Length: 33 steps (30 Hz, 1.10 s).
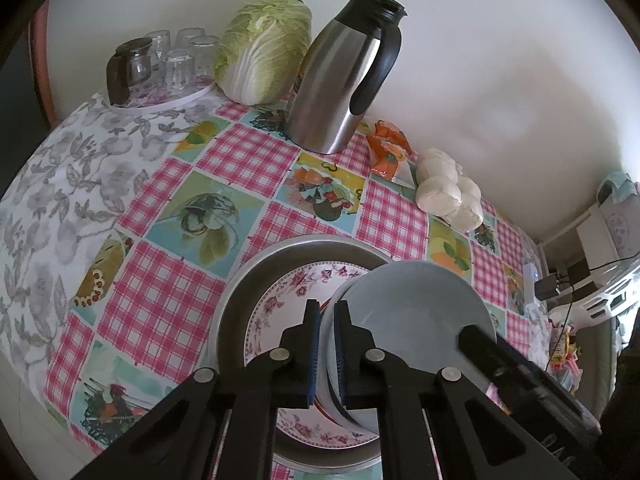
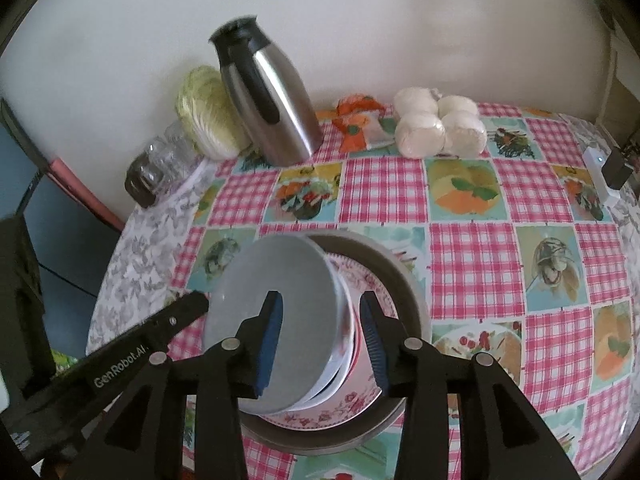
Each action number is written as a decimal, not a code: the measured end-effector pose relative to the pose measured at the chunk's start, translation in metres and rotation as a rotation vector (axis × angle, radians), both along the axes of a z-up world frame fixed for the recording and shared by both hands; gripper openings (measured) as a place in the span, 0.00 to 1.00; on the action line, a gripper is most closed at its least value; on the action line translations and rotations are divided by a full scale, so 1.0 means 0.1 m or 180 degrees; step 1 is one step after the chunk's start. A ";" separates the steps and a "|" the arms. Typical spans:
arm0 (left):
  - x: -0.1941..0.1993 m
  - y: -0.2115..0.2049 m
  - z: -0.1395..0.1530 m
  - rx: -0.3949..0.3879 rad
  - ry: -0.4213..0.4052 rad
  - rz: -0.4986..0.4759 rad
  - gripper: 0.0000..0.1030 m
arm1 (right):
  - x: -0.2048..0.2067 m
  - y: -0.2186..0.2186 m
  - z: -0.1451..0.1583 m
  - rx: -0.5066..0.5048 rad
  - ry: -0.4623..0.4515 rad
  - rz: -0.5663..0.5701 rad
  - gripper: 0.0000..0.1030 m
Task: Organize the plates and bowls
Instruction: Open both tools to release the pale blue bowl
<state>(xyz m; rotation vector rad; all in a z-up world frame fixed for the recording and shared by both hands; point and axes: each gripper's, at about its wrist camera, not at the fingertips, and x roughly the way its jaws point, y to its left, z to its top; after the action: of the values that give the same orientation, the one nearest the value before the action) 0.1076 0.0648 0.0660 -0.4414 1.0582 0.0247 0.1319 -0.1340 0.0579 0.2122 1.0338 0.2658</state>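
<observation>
The left gripper [image 1: 327, 312] clamps the rim of a tilted grey plate [image 1: 416, 312], which leans over a floral plate [image 1: 276, 312] lying in a metal pan [image 1: 236, 308]. Behind stand a steel thermal jug [image 1: 340, 80], a napa cabbage [image 1: 264, 48] and upturned glasses [image 1: 176, 60].
</observation>
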 end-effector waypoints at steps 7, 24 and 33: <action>-0.02 0.06 0.03 -0.0065 -0.0009 0.0076 0.10 | 0.04 -0.18 -0.05 0.0233 -0.0005 -0.0020 0.14; -0.09 0.12 0.07 -0.0163 -0.0031 0.0163 0.54 | -0.05 -0.14 -0.04 -0.0002 -0.0047 0.0056 0.25; -0.27 0.21 0.07 -0.0053 -0.0105 0.0212 0.78 | -0.23 -0.12 -0.08 -0.0193 -0.0102 0.0072 0.71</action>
<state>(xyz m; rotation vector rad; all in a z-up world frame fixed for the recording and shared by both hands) 0.0810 0.0857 0.0730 -0.4904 1.0118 0.0676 0.1088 -0.1461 0.0500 0.1410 1.0116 0.2572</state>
